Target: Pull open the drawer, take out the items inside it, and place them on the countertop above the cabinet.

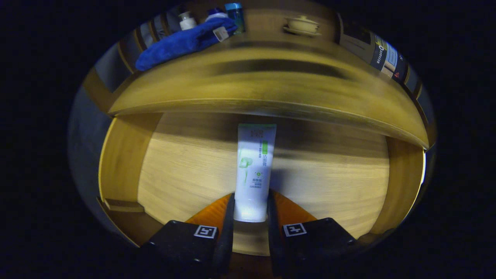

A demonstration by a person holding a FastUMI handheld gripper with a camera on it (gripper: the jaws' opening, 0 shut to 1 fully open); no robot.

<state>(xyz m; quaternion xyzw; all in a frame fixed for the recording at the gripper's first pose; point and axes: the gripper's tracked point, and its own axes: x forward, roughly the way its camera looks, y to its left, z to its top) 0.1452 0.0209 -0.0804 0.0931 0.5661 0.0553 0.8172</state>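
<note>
A white tube with green print (254,166) stands lengthwise between my fingers, its cap end pinched by both of them. My gripper (250,207) is shut on that tube, above the pale wooden floor of the open drawer (186,170). The tube's flat crimped end points away from me toward the cabinet front. Above the drawer runs the wooden countertop edge (267,89). On the countertop lie a blue cloth (182,42), a small white bottle (187,20) and a blue-capped bottle (235,15).
A pale lidded cup on a saucer (302,25) sits on the countertop to the right of the bottles. The drawer's side walls (120,162) rise on both sides of the tube. A printed box (387,58) stands far right.
</note>
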